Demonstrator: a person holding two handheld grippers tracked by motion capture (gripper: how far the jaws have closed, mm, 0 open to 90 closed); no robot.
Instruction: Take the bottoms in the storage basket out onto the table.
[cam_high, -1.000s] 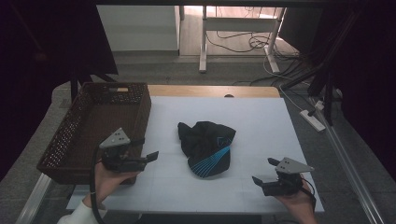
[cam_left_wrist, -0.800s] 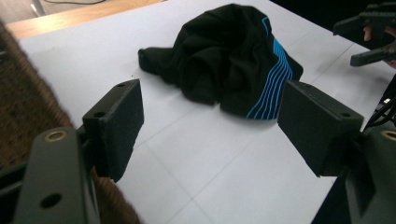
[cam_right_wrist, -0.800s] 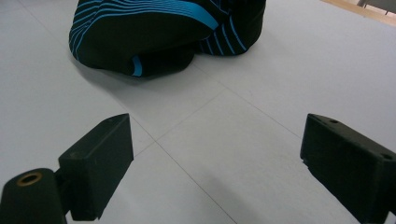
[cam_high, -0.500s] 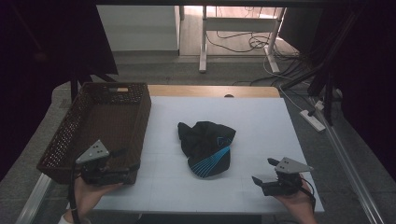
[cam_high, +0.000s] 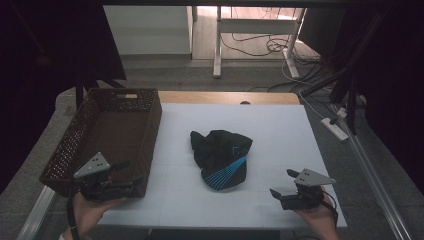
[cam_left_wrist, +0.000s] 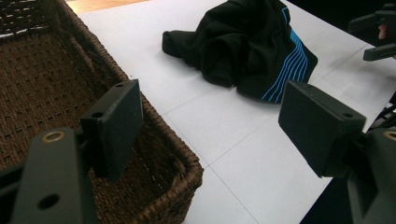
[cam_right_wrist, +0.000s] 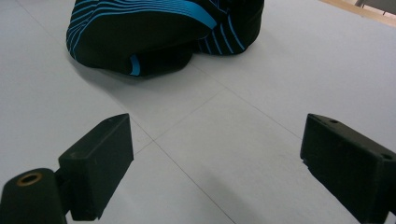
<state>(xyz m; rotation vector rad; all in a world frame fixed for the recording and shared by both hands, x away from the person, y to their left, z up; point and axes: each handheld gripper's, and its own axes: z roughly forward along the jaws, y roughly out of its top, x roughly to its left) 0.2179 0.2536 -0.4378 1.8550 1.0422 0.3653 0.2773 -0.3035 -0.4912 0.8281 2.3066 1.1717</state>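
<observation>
A crumpled black garment with blue stripes (cam_high: 222, 157) lies mid-table on the white tabletop (cam_high: 280, 130). A brown wicker basket (cam_high: 110, 130) stands at the left, with nothing inside that I can see. My left gripper (cam_high: 127, 173) hovers at the basket's near right corner, jaws open and bare. In the left gripper view the left gripper (cam_left_wrist: 212, 107) straddles the basket's corner (cam_left_wrist: 173, 154), with the garment (cam_left_wrist: 252, 46) beyond. My right gripper (cam_high: 281, 182) rests near the front right edge, open and holding nothing. In the right gripper view the right gripper (cam_right_wrist: 219, 140) points over bare table toward the garment (cam_right_wrist: 149, 32).
A wooden strip (cam_high: 220, 97) runs along the table's far edge. Beyond it are white furniture legs (cam_high: 218, 50) and loose cables (cam_high: 260, 47) on the floor. A power strip (cam_high: 336, 128) lies on the floor to the right. Bare tabletop surrounds the garment.
The left gripper has moved left and toward the near edge, from over the white table to the basket's near right corner. The right gripper and the garment have stayed put.
</observation>
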